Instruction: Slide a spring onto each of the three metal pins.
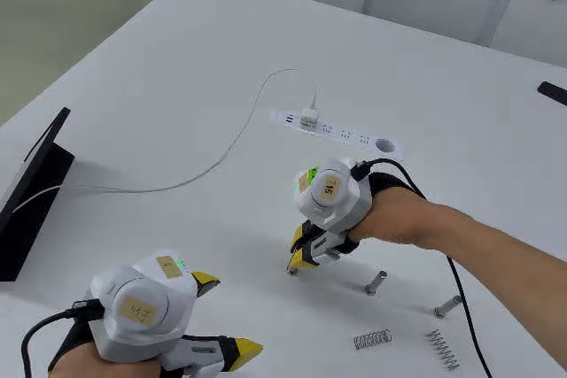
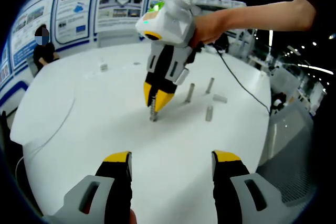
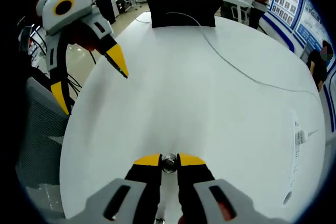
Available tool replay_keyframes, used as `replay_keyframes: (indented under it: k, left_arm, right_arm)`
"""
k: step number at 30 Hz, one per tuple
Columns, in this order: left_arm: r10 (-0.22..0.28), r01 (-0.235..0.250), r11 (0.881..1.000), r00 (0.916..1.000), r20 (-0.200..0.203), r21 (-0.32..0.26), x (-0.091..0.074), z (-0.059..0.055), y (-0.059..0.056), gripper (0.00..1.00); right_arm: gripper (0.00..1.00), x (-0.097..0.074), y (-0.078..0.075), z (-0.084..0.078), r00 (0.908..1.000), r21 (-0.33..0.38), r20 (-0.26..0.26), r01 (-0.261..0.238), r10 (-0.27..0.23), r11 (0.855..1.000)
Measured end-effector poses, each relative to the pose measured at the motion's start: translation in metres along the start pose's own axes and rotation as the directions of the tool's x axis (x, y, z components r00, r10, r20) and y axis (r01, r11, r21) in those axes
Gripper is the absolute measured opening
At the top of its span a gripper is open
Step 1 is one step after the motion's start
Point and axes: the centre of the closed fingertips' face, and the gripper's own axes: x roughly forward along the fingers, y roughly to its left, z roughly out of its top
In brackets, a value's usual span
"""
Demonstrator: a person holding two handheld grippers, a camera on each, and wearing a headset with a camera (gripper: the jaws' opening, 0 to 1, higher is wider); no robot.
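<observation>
Three metal pins are on the white table (image 1: pixel 177 86). One short silvery pin (image 2: pixel 153 114) stands upright, its top pinched between the nearly closed jaws of the right gripper (image 1: pixel 299 259). A second pin (image 1: pixel 376 282) and a third pin (image 1: pixel 447 306) sit apart to its right. Nearer the person lie a coiled wire spring (image 1: pixel 372 339) and a longer spring (image 1: pixel 441 349), neither on a pin. The right hand (image 1: pixel 399 214) reaches in from the right, pointing its gripper steeply down. The left gripper (image 2: pixel 172 157) hovers low, with its jaws wide apart and holding nothing.

left gripper (image 1: pixel 229 314) fingers apart, right gripper (image 1: pixel 299 258) pinched
</observation>
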Motion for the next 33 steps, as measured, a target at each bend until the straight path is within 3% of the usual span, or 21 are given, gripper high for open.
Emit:
replay_keyframes:
  k: [19, 22, 26, 33]
  left_arm:
    - [-0.002, 0.002, 1.000, 1.0000, -0.006, -0.003, 0.000, -0.003, -0.001, 0.62]
    - [-0.003, 0.003, 1.000, 1.0000, -0.005, -0.005, 0.000, -0.003, -0.001, 0.62]
    - [-0.005, 0.005, 1.000, 1.0000, -0.005, -0.002, -0.001, -0.003, -0.003, 0.62]
    - [-0.009, 0.009, 1.000, 1.0000, 0.000, -0.001, 0.000, 0.001, -0.006, 0.63]
  right_arm:
    - [0.13, 0.011, 0.002, -0.002, 1.0000, -0.004, -0.002, -0.003, 0.003, 1.000]
    - [0.17, 0.010, 0.001, -0.003, 1.0000, 0.003, -0.004, 0.002, -0.002, 1.000]
    - [0.21, 0.004, 0.002, -0.003, 1.0000, 0.012, 0.004, 0.002, -0.003, 1.000]
    - [0.28, -0.014, 0.001, -0.008, 0.9981, 0.056, 0.038, 0.045, -0.048, 0.997]
